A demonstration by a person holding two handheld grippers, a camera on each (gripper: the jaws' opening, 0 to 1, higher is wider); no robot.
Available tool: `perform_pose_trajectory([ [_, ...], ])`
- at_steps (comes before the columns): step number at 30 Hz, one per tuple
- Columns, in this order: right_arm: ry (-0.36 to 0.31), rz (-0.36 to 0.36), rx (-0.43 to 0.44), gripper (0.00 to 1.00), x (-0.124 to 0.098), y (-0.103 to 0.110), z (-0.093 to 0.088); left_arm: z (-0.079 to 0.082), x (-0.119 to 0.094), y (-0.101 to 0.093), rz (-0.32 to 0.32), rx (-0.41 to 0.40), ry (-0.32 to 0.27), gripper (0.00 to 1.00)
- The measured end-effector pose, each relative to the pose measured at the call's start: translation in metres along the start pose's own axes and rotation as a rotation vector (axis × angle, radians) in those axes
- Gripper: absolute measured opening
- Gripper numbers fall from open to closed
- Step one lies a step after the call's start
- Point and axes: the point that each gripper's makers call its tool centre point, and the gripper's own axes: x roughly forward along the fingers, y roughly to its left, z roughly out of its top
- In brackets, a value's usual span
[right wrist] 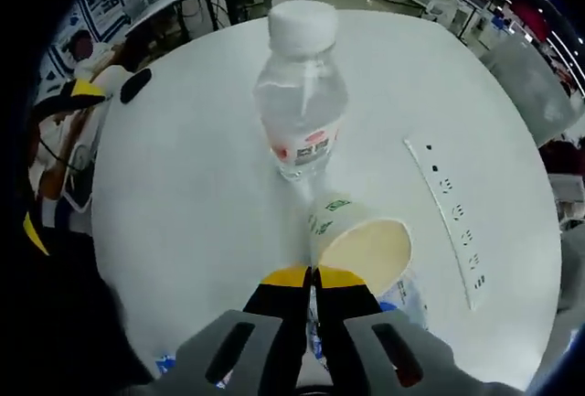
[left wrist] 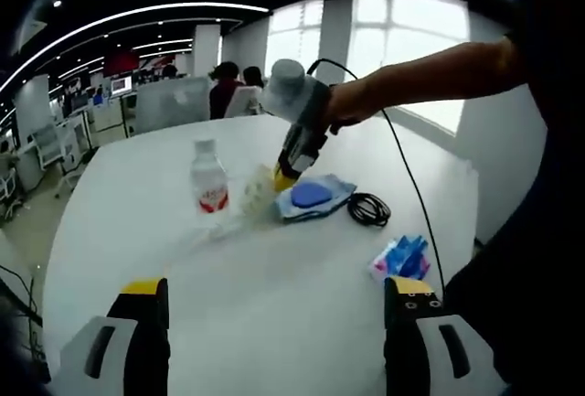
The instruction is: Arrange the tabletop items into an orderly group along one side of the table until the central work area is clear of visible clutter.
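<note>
On the round white table [left wrist: 274,286], the right gripper [right wrist: 311,277] reaches over the middle with its yellow-tipped tongs pressed together just beside the lip of a tipped-over cream paper cup with green print [right wrist: 361,240]. Whether a thin edge of the cup is caught between the tips cannot be told. In the left gripper view the same gripper [left wrist: 297,144] comes down from a person's forearm, its tip at the cup [left wrist: 256,190].

The clear plastic water bottle with a white cap and red label [right wrist: 302,103] stands upright just behind the cup, near the table's centre. A blue-and-white packet [left wrist: 313,197] lies touching the cup's far side, a coiled black cable [left wrist: 368,208] sits near it, and a small blue-and-pink wrapper [left wrist: 400,257] lies towards the near edge. A white power strip [right wrist: 448,218] is set flat in the tabletop.

The left gripper [left wrist: 274,309] hovers low over bare table at the near edge, its tongs spread wide with nothing between them.

The clutter is still central, so sorting seems barely begun. The lying cup would likely roll if nudged, and could knock the bottle over. A light pinch on the thin rim may also crush it or slip.
</note>
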Motion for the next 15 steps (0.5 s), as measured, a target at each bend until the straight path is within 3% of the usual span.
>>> perform_pose_trajectory([
  [15,-0.028,-0.010,-0.033,0.00,0.0023,-0.0027,0.0069,-0.0086,0.0019,0.0025,0.004,-0.025,0.012,0.96],
])
